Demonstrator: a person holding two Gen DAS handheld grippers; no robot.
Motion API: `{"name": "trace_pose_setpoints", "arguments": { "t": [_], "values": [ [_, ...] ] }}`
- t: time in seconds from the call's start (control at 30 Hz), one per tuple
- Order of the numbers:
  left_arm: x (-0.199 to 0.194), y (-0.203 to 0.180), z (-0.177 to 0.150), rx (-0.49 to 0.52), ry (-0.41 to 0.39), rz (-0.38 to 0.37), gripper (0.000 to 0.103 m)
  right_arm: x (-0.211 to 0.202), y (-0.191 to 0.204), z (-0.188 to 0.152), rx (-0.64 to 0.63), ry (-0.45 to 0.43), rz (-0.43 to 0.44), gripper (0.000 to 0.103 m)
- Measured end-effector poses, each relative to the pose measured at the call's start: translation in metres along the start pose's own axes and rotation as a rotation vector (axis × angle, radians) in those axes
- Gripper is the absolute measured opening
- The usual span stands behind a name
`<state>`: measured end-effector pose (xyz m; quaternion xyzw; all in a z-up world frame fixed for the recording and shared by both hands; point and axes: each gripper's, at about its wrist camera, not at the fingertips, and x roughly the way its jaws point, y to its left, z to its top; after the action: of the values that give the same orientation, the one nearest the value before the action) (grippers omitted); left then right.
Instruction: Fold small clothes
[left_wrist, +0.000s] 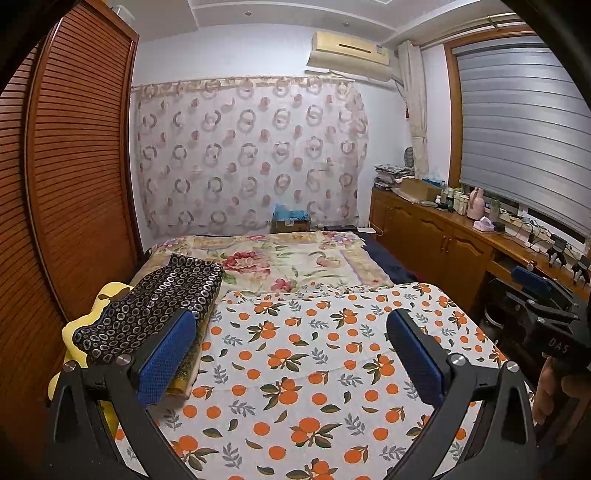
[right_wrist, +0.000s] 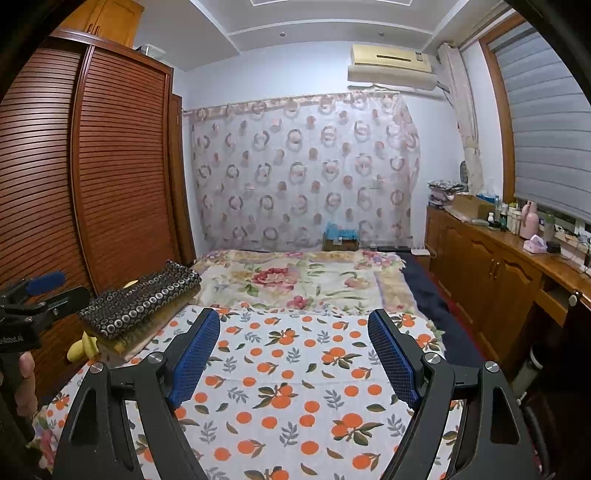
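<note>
Orange-print cloth (left_wrist: 314, 369) covers the bench right under both tongs, and nothing is lying on it to fold at the moment. Left tongs (left_wrist: 291, 354) are spread wide apart and empty, and so are the right tongs (right_wrist: 295, 354). Off to the left of both sits a neat folded stack (left_wrist: 155, 306), dark ring-patterned piece on top, yellowish stuff below. So my guess is some folding is already done; can't see any unfolded clothes waiting anywhere.
</note>
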<state>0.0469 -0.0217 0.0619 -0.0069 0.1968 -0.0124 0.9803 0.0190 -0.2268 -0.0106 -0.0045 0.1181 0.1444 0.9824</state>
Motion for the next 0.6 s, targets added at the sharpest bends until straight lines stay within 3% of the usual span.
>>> {"name": "trace_pose_setpoints", "arguments": {
  "t": [0.6],
  "values": [
    [0.0, 0.001, -0.002, -0.001, 0.001, 0.0, 0.103, 0.005, -0.011, 0.0, -0.011, -0.002, 0.0, 0.084]
  ]
}}
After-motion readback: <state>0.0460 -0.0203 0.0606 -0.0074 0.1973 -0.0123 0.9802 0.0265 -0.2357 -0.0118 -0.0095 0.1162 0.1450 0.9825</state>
